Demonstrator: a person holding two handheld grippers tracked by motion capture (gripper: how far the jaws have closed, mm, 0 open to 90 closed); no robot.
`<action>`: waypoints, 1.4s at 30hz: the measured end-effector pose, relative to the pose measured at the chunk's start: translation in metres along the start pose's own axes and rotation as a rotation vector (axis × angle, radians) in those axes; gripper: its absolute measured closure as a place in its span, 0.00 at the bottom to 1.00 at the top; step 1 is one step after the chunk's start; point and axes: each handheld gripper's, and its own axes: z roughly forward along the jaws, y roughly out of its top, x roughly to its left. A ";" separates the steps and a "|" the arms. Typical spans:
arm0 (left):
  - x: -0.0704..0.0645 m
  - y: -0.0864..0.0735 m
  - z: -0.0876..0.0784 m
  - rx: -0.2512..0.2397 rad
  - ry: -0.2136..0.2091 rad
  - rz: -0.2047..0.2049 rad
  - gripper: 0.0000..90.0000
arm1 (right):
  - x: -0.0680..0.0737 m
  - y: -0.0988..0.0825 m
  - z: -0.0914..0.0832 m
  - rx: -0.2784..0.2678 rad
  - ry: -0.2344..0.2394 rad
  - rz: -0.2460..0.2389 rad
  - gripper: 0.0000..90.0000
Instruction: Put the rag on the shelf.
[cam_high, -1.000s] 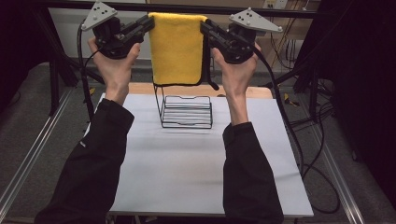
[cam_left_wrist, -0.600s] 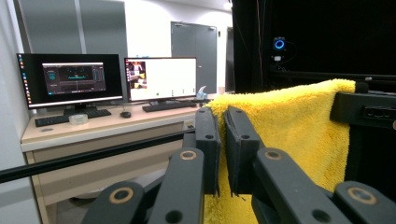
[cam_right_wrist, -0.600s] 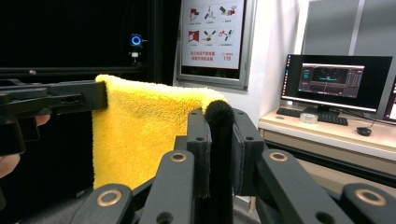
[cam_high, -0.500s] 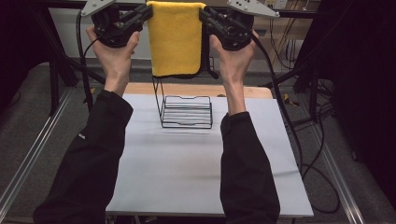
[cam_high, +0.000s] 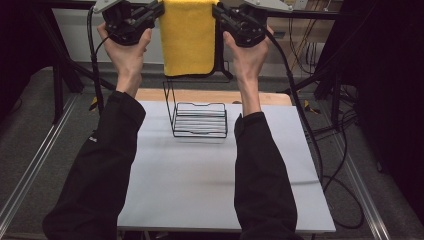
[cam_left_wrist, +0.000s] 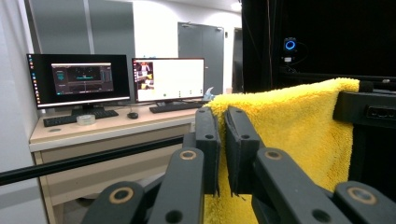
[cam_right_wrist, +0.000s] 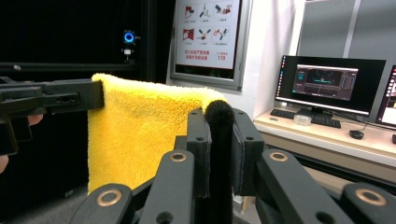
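A yellow towel (cam_high: 189, 40) with a black edge hangs stretched between both grippers, held high over the table's far side. My left gripper (cam_high: 159, 9) is shut on the towel's top left corner; the left gripper view has its jaws pinching the yellow towel (cam_left_wrist: 285, 126). At the top right corner my right gripper (cam_high: 219, 11) is shut on the towel, its jaws clamped on the black hem (cam_right_wrist: 219, 126) with the yellow towel (cam_right_wrist: 135, 140) spreading leftward. A black wire rack (cam_high: 199, 119) stands on the white table (cam_high: 200, 185) below the towel.
A wooden strip (cam_high: 150, 95) runs along the table's far edge behind the rack. Cables (cam_high: 320, 140) trail down at the right. Metal rails (cam_high: 30, 175) flank the table. Monitors (cam_left_wrist: 121, 79) on a desk stand far behind.
Both hands have raised the towel and carried it a little farther toward the top of the high view. The grips are unchanged.
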 end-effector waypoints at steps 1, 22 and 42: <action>0.001 -0.002 0.001 0.007 0.002 0.001 0.94 | 0.000 -0.001 0.001 0.003 0.001 -0.005 0.89; 0.009 -0.057 0.000 0.105 -0.030 0.006 0.94 | -0.001 -0.056 0.008 0.096 0.026 -0.003 0.89; -0.011 -0.088 0.000 0.167 -0.094 0.024 0.94 | -0.011 -0.094 -0.018 0.155 0.019 0.041 0.89</action>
